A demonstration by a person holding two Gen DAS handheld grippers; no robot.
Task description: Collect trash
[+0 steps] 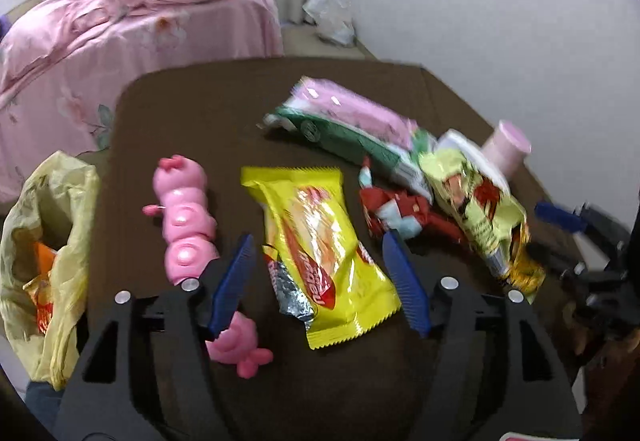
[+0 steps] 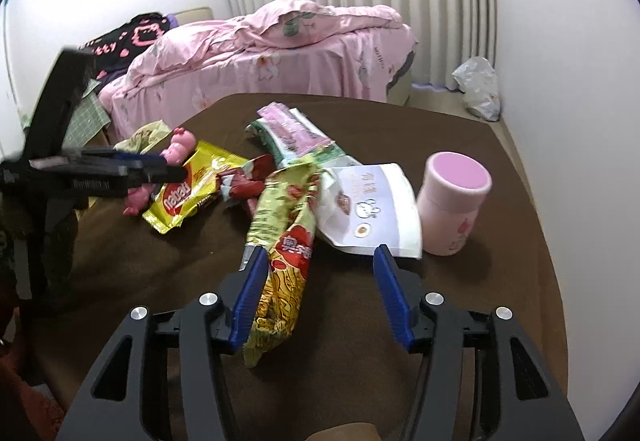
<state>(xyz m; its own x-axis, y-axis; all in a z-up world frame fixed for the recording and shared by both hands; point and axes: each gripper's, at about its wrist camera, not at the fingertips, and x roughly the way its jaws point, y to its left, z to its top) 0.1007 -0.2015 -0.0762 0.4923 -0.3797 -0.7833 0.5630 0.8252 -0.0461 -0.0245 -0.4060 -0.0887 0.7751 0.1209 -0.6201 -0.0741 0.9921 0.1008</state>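
Note:
In the left wrist view my left gripper [image 1: 319, 241] stands open over a yellow snack wrapper [image 1: 320, 241] that lies on the brown table [image 1: 192, 121] between its blue fingers; the pads do not press it. A pale yellow plastic bag [image 1: 60, 221] with orange wrappers inside hangs at the table's left edge. My right gripper [image 2: 320, 252] is open in the right wrist view. A green-yellow noodle packet [image 2: 284, 241] lies against its left finger [image 2: 250, 297]. A crumpled red wrapper [image 1: 396, 213] sits between the two packets.
A pink toy caterpillar [image 1: 186, 225] lies left of the yellow wrapper. A pink-and-green packet [image 1: 352, 125], a white pouch [image 2: 372, 201] and a pink lidded cup [image 2: 456, 201] stand further back. Behind the table are a pink-covered bed [image 2: 280, 53] and a white bag [image 2: 478, 89] on the floor.

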